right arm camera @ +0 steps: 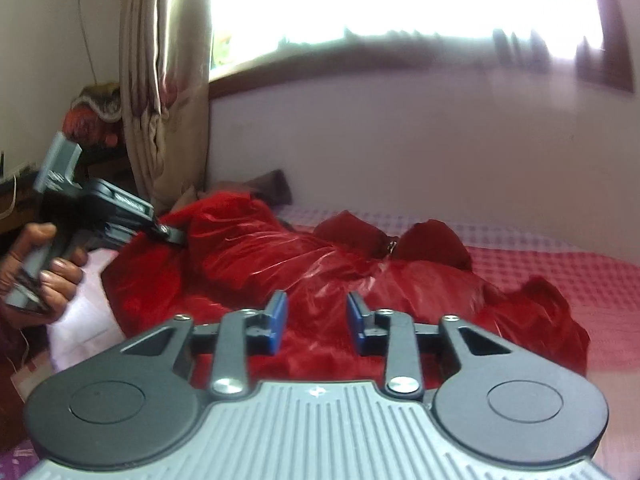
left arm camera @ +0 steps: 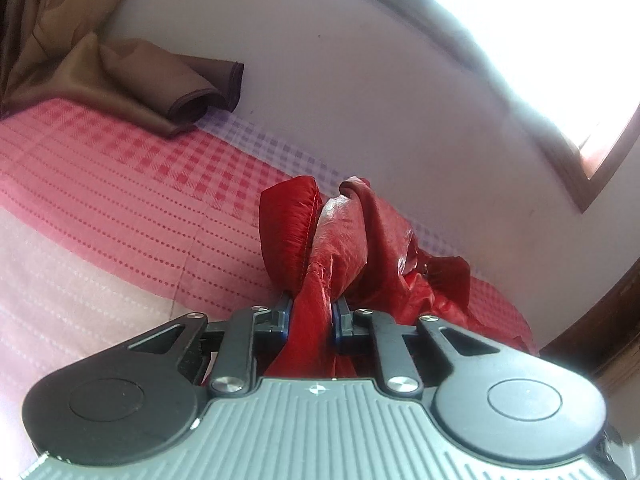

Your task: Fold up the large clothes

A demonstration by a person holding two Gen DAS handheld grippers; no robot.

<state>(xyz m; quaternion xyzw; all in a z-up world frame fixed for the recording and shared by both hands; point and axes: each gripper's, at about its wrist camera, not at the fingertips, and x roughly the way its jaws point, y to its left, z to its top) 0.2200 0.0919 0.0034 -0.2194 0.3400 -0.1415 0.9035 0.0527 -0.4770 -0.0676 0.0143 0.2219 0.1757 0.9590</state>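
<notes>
Clenched on a bunched fold of the red jacket (left arm camera: 344, 240), the left hand-held gripper (left arm camera: 312, 312) is seen with its blue pads pressed against the fabric from both sides. From the right wrist view, the same left hand-held gripper (right arm camera: 176, 236) is seen at the far left edge of the garment, gripped by the person's left hand (right arm camera: 44, 264). The right hand-held gripper (right arm camera: 316, 316) is held released, its blue fingers (right arm camera: 278, 316) spread apart with nothing between them, just above the near part of the jacket.

The red jacket (right arm camera: 280, 264) is made of a glossy, crinkled, thinly padded material on which bright highlights are caught. It is spread in a rumpled heap across the bed (right arm camera: 580, 288), with darker folds bunched toward the wall and one corner trailing to the right. A stitched seam is visible along the puffed edge raised beside the left pads.

The bed (left arm camera: 120, 200) is covered with a red-and-pink checked sheet. A brown cloth (left arm camera: 160, 88) is draped at its far corner, and a curtain (right arm camera: 164, 80) hangs beside the bright window (right arm camera: 400, 0).
</notes>
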